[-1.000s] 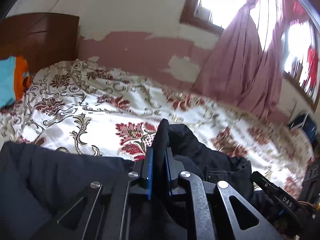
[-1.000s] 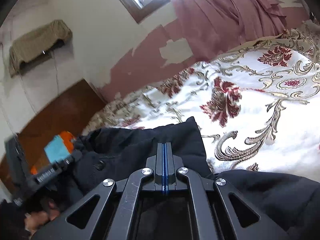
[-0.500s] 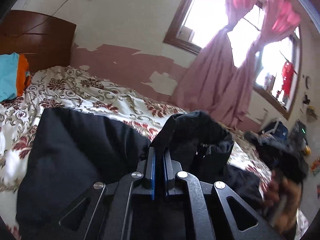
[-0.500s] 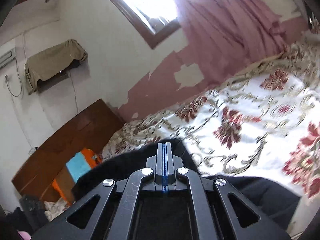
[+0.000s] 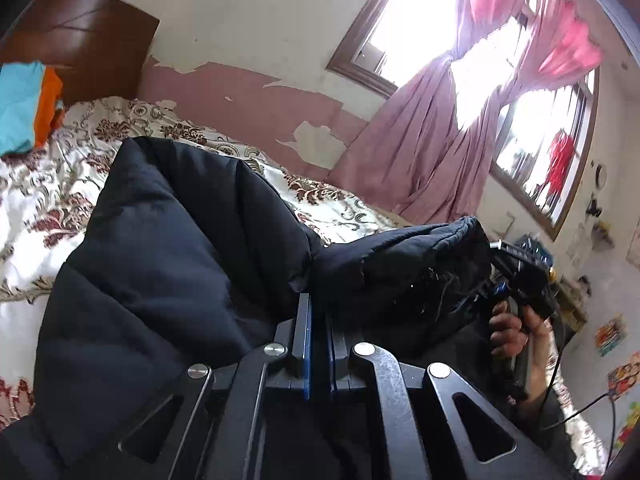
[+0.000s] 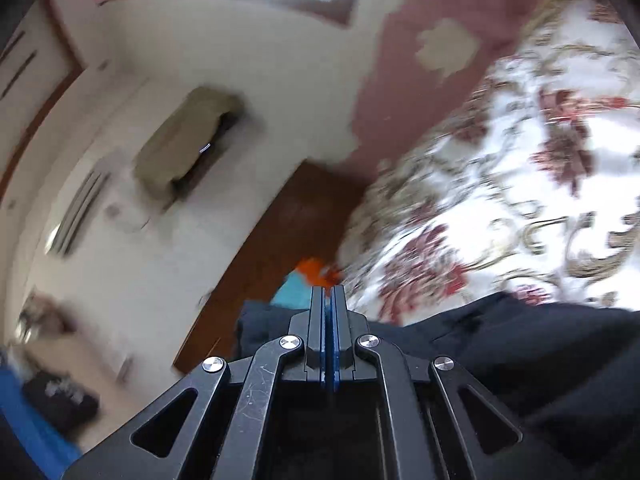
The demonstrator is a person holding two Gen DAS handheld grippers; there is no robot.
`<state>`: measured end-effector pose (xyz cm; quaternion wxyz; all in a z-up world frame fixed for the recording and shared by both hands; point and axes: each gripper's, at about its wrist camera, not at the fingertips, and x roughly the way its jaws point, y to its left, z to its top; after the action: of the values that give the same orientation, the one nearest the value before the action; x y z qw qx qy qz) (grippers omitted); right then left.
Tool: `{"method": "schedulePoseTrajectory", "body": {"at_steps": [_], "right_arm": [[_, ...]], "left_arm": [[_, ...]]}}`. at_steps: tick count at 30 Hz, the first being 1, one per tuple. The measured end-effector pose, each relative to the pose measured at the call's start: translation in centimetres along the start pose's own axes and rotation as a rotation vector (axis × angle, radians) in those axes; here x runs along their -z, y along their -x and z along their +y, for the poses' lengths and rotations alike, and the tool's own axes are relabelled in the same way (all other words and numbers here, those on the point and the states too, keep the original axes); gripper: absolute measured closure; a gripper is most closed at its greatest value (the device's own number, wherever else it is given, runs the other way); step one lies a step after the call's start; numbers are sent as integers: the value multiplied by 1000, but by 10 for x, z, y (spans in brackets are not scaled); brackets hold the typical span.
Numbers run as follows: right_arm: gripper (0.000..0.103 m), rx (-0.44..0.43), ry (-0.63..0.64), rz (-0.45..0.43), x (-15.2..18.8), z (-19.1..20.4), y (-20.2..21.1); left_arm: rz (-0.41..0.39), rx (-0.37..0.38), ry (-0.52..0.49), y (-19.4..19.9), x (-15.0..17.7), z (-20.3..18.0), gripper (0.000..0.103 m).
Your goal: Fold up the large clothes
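Note:
A large black padded jacket (image 5: pixel 172 248) hangs lifted above the flowered bedspread (image 5: pixel 36 192). My left gripper (image 5: pixel 318 300) is shut on a fold of the jacket, which bulges up over its fingers. The right gripper shows in the left wrist view (image 5: pixel 516 276), held in a hand, gripping the jacket's other end. In the blurred right wrist view my right gripper (image 6: pixel 329 296) is shut, with black jacket cloth (image 6: pixel 540 352) beside and below its fingers; what sits between the pads is hard to see.
A wooden headboard (image 5: pixel 84 44) stands at the bed's head with a blue and orange cloth pile (image 5: pixel 28 108). Pink curtains (image 5: pixel 432 152) hang by the windows. The bedspread (image 6: pixel 520 184) lies to the right in the right wrist view.
Both grippers have lifted the jacket off the bed and it now hangs stretched between them. The right gripper has swung fast, tilting its view toward the wall and headboard.

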<state>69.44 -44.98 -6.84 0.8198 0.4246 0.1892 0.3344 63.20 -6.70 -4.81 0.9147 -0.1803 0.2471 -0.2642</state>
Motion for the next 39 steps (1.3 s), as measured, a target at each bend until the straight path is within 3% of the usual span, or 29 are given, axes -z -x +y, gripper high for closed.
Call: {"method": "schedulePoseTrajectory", "body": {"at_steps": [5, 10, 13, 15, 19, 21, 25, 28, 29, 32, 34, 36, 37, 39], "right_arm": [[100, 142, 130, 165, 31, 25, -7], [100, 413, 229, 257, 54, 39, 6], [100, 461, 254, 291, 61, 38, 1], [100, 477, 279, 292, 65, 44, 4], [100, 518, 345, 319, 69, 55, 5], [100, 543, 382, 343, 74, 61, 7], [100, 596, 494, 416, 82, 74, 10], [100, 598, 503, 408, 77, 80, 16], [100, 599, 495, 379, 72, 83, 21], [100, 597, 479, 163, 54, 98, 40], [100, 475, 430, 46, 44, 104, 53], [100, 397, 397, 69, 43, 101, 49], [100, 392, 392, 128, 46, 96, 41], [100, 461, 409, 261, 55, 87, 21]], "left_arm": [[-21, 108, 29, 5, 2, 14, 97], [-96, 214, 35, 25, 6, 18, 95], [-192, 262, 44, 51, 6, 19, 91], [-179, 263, 39, 56, 1, 14, 82], [-48, 197, -102, 42, -20, -21, 80], [59, 153, -195, 22, -27, -46, 80], [215, 48, -321, -14, -21, -72, 80], [306, -23, -393, -28, -3, -76, 81], [325, -37, -408, -29, -1, -74, 81], [356, -83, -448, -31, 8, -76, 81], [359, -104, -465, -33, 12, -78, 81], [352, -114, -472, -33, 13, -79, 81], [345, -113, -473, -32, 15, -79, 81], [337, -108, -465, -30, 16, -76, 81]]}}
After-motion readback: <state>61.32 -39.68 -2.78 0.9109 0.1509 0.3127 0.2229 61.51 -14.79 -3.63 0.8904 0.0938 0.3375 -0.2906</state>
